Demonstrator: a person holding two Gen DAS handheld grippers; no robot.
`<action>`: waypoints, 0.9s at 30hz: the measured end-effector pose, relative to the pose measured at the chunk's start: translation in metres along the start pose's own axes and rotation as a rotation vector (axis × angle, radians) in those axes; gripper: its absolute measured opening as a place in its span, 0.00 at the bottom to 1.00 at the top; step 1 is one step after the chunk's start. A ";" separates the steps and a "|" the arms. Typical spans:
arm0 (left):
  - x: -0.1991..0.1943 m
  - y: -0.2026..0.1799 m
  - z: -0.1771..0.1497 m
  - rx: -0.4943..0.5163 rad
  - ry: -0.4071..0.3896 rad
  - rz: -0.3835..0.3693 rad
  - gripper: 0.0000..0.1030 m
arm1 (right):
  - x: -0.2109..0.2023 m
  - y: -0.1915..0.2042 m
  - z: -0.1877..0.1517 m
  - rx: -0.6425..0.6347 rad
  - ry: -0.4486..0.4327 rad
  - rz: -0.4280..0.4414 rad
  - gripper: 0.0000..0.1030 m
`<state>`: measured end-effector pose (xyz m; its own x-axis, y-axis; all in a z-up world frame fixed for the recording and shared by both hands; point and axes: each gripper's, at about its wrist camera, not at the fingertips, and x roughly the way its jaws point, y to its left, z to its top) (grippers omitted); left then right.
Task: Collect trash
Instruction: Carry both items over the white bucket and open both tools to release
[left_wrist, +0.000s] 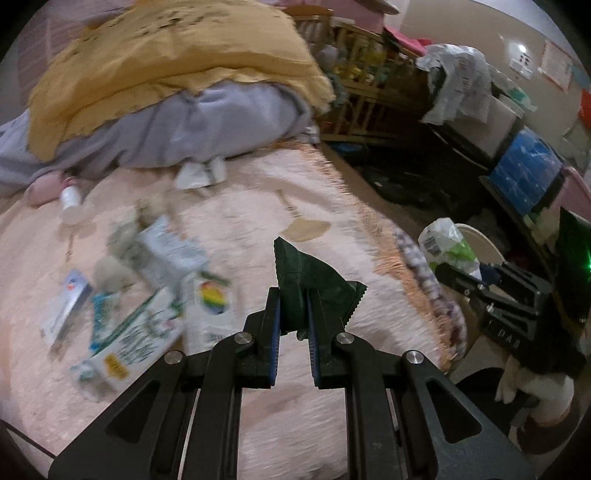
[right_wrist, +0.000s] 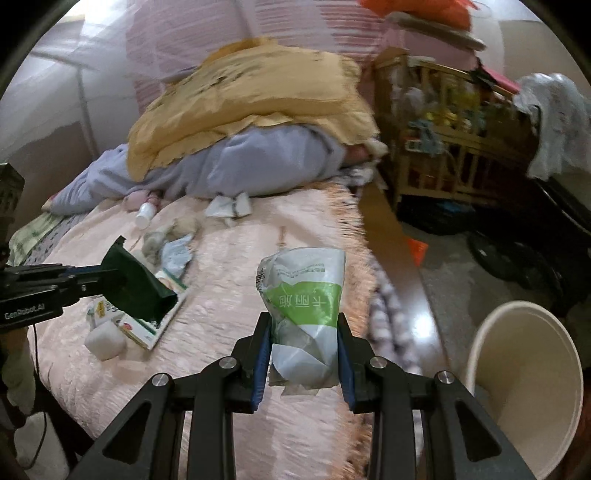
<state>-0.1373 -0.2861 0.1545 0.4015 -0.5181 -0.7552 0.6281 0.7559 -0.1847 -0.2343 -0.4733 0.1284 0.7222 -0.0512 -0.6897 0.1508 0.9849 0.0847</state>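
My left gripper (left_wrist: 293, 291) is shut on a dark green wrapper (left_wrist: 314, 273) and holds it above the pink bedspread (left_wrist: 258, 206). In the right wrist view the same gripper (right_wrist: 110, 275) and wrapper (right_wrist: 140, 288) show at the left. My right gripper (right_wrist: 303, 317) is shut on a crumpled white and green plastic bag (right_wrist: 303, 291), near the bed's right edge. A white bin (right_wrist: 524, 387) stands on the floor to its right. Several cartons (left_wrist: 136, 332), tissues (left_wrist: 199, 173) and a small white bottle (left_wrist: 70, 203) lie on the bed.
A yellow quilt (left_wrist: 166, 55) over grey bedding (left_wrist: 203, 125) is heaped at the far end of the bed. A wooden crib (right_wrist: 443, 155) full of toys stands across the floor strip. Shelves with a blue box (left_wrist: 528, 173) line the right wall.
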 end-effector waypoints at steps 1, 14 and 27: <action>0.003 -0.009 0.003 0.016 -0.001 -0.008 0.10 | -0.004 -0.006 -0.002 0.007 -0.002 -0.012 0.30; 0.048 -0.108 0.030 0.123 0.042 -0.151 0.10 | -0.050 -0.109 -0.030 0.184 -0.011 -0.177 0.30; 0.093 -0.194 0.045 0.155 0.102 -0.273 0.10 | -0.071 -0.193 -0.063 0.375 0.012 -0.274 0.30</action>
<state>-0.1913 -0.4989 0.1481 0.1400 -0.6447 -0.7515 0.8006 0.5203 -0.2972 -0.3571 -0.6490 0.1160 0.6142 -0.2969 -0.7312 0.5703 0.8075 0.1511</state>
